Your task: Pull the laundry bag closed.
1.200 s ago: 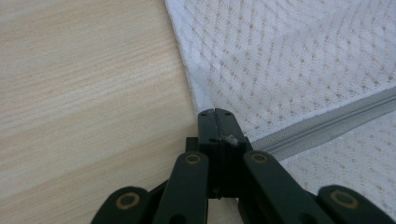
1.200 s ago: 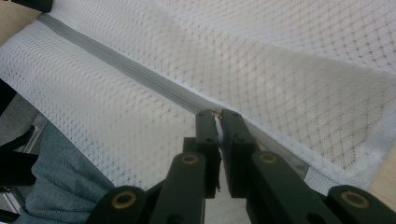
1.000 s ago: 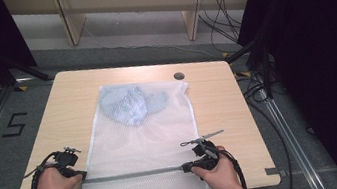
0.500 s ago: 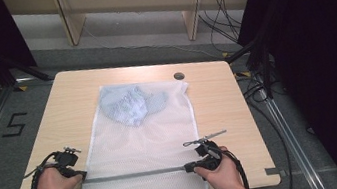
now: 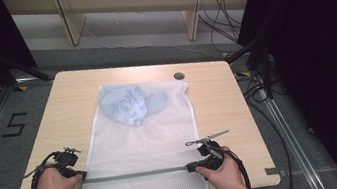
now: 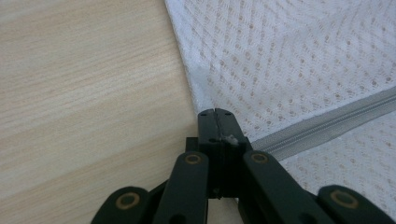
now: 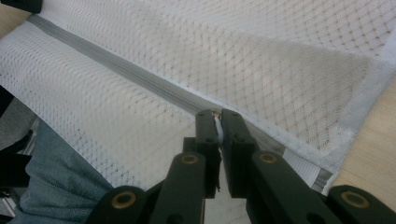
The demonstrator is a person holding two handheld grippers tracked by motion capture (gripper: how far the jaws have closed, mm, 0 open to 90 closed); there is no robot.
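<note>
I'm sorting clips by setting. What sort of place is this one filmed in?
Probably a lab or recording workspace, not a home. A bare wooden table stands on grey floor with a taped number 5, loose cables trail behind, and black curtains hang at the sides. A white mesh laundry bag lies on it.

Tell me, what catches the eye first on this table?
A big white mesh laundry bag lies flat mid-table, with a crumpled pale blue garment inside its far end. A grey zipper crosses its near end, pinched at each end by the left gripper and right gripper.
</note>
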